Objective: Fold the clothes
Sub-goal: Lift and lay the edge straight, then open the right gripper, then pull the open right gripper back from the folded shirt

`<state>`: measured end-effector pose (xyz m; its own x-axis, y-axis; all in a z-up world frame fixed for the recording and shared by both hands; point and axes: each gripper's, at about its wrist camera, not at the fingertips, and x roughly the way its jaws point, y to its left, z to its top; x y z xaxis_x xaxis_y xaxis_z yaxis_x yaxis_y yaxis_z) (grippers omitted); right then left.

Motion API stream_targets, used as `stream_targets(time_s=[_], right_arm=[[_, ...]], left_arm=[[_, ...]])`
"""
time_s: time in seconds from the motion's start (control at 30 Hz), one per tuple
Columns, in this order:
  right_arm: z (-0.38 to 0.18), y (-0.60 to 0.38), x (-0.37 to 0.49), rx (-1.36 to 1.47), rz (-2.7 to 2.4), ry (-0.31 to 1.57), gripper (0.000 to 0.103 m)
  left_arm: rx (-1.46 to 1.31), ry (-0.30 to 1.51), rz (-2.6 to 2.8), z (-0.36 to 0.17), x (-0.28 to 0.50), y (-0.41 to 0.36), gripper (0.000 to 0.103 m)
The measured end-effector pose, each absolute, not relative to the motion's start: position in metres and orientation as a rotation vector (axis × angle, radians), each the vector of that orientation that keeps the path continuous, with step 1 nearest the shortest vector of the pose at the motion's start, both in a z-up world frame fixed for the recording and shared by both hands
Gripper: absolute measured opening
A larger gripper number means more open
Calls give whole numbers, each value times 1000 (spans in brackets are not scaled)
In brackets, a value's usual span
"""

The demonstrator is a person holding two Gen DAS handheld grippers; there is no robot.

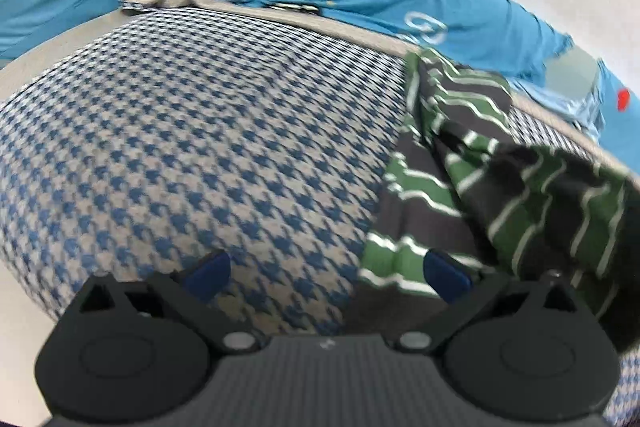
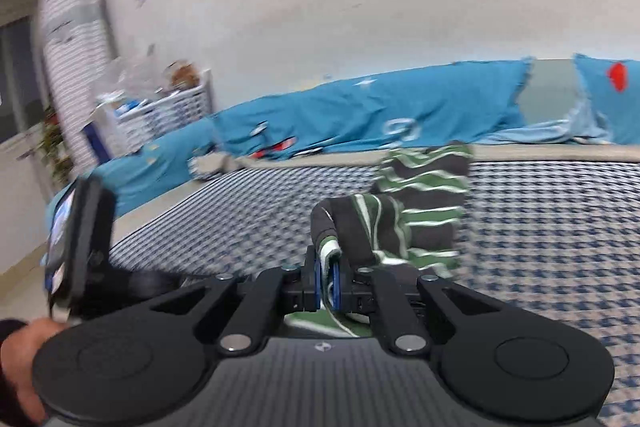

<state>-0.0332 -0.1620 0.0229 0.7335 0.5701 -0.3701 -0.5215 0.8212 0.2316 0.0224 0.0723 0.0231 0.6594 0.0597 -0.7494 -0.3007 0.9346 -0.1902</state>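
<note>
A green, black and white striped garment [image 2: 416,203] lies bunched on a blue-and-beige houndstooth mattress [image 2: 560,247]. My right gripper [image 2: 327,277] is shut on a folded edge of that garment, which rises from the bed to its blue pads. In the left wrist view the same striped garment [image 1: 480,163] hangs at the right, partly lifted. My left gripper [image 1: 328,271] is open, its blue pads [image 1: 210,269] wide apart over the houndstooth mattress [image 1: 200,131] with nothing between them; its right pad lies near the cloth's lower edge.
A turquoise printed sheet [image 2: 360,115] is heaped along the far side of the bed against a white wall. A white basket shelf [image 2: 160,115] and a tall striped unit [image 2: 72,39] stand at the left. A hand [image 2: 20,367] and the other gripper's body [image 2: 80,239] show at the left.
</note>
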Motion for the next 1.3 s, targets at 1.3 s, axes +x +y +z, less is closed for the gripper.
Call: stream_targets(time_s=[1.3], right_arm=[[-5, -153, -65, -60, 589, 577, 24]], left_arm=[[-286, 801, 221, 16, 14, 75, 103]])
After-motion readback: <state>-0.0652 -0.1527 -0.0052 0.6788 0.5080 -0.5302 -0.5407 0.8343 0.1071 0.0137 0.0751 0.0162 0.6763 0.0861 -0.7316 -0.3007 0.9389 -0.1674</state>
